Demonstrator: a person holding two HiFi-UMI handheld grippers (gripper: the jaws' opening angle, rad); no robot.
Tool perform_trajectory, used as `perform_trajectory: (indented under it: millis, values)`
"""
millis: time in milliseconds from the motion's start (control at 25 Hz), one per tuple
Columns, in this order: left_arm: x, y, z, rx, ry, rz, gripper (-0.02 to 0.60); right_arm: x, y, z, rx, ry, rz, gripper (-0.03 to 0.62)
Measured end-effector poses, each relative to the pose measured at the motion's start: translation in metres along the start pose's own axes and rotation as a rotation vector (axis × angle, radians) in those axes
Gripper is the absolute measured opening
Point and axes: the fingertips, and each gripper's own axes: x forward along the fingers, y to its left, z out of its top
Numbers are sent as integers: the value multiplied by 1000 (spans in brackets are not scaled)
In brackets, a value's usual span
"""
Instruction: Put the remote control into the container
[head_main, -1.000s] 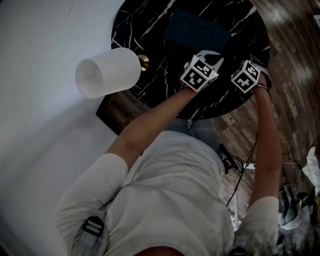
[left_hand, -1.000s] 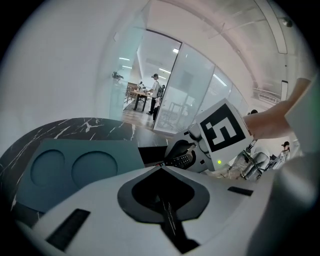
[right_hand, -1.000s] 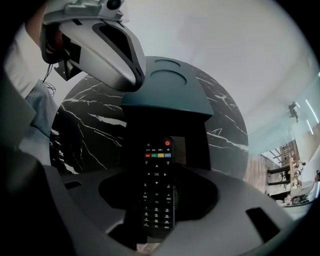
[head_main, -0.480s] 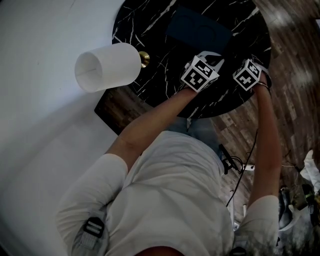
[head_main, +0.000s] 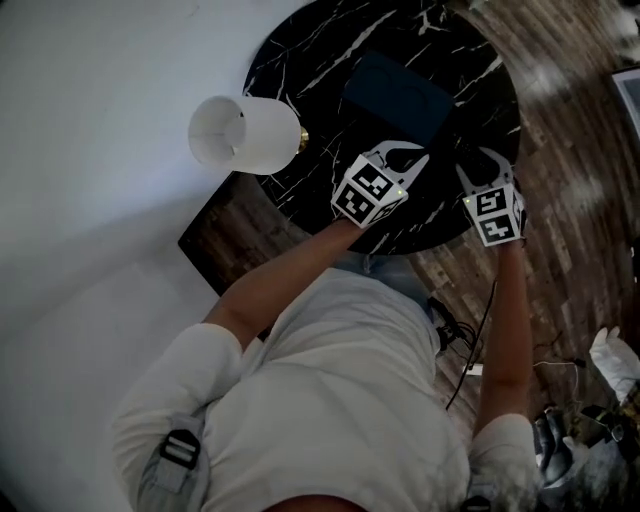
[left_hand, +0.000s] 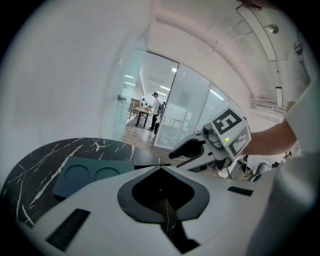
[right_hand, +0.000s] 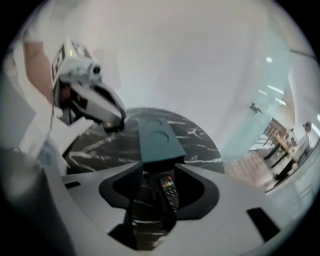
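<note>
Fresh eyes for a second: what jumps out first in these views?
The white lampshade at the left edge of the round black marble table is brightest. On the table sits a dark teal container with two round recesses. Just short of it lies the remote control, seen between the open jaws of the right tool, ungripped.

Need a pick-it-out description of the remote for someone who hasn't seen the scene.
On the round black marble table with white veins, find the dark teal rectangular container with two round recesses. At its near short end lies the slim black remote control, the only thing there with small coloured buttons.
</note>
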Motion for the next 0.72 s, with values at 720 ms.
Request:
perform_trajectory:
  millis: [720]
  values:
    - [-247,-113,93,218,-486,63,2,-225,174,189,333,-718,-62,9]
